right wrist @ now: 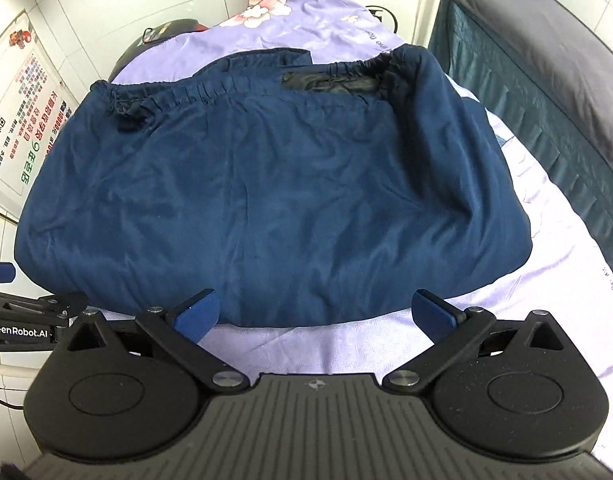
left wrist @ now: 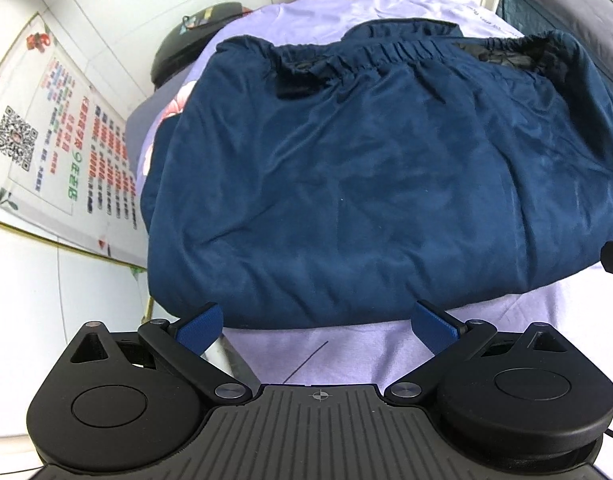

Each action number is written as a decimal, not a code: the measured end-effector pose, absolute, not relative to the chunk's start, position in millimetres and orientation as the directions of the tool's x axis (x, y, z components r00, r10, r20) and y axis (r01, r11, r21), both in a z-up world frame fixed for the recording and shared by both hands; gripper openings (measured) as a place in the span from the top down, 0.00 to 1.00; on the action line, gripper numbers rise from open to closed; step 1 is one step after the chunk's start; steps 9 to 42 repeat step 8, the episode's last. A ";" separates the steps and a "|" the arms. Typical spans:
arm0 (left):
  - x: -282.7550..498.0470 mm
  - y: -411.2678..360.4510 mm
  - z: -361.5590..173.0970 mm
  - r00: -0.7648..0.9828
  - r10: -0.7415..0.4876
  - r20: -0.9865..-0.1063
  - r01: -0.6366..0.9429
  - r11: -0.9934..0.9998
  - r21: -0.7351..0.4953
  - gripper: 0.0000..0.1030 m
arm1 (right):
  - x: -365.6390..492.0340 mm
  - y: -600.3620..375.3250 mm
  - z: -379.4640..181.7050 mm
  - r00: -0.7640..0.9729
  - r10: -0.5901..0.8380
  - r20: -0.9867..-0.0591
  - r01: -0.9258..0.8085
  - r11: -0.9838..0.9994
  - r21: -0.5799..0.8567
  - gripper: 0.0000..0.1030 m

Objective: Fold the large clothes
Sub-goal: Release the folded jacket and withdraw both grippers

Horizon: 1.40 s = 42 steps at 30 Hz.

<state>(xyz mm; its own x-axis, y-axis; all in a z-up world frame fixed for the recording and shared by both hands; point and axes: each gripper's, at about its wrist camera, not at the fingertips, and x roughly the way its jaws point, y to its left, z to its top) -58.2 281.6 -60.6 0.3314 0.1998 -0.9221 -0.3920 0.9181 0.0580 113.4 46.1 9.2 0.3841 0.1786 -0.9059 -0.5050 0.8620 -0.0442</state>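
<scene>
We see the folded navy-blue fabric garment with an elastic gathered hem point(left wrist: 370, 184) point(right wrist: 266, 200) lying just ahead of both grippers on the lilac floral bedsheet point(left wrist: 338, 360) point(right wrist: 298, 344). Our left gripper point(left wrist: 316, 326) and right gripper point(right wrist: 316, 320) are spread wide, holding nothing, blue pads near its closest edge.
</scene>
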 end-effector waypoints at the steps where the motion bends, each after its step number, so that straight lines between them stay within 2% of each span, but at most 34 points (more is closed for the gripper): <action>1: -58.4 281.9 -61.0 0.334 0.199 -0.921 -0.392 0.918 0.057 0.00 | 113.2 46.3 8.8 0.385 0.176 -0.906 -0.506 0.861 -0.048 0.01; 42: -59.3 279.0 -62.8 0.349 0.204 -0.915 -0.371 0.926 0.065 0.00 | 112.0 51.7 6.5 0.383 0.162 -0.909 -0.516 0.854 -0.066 0.01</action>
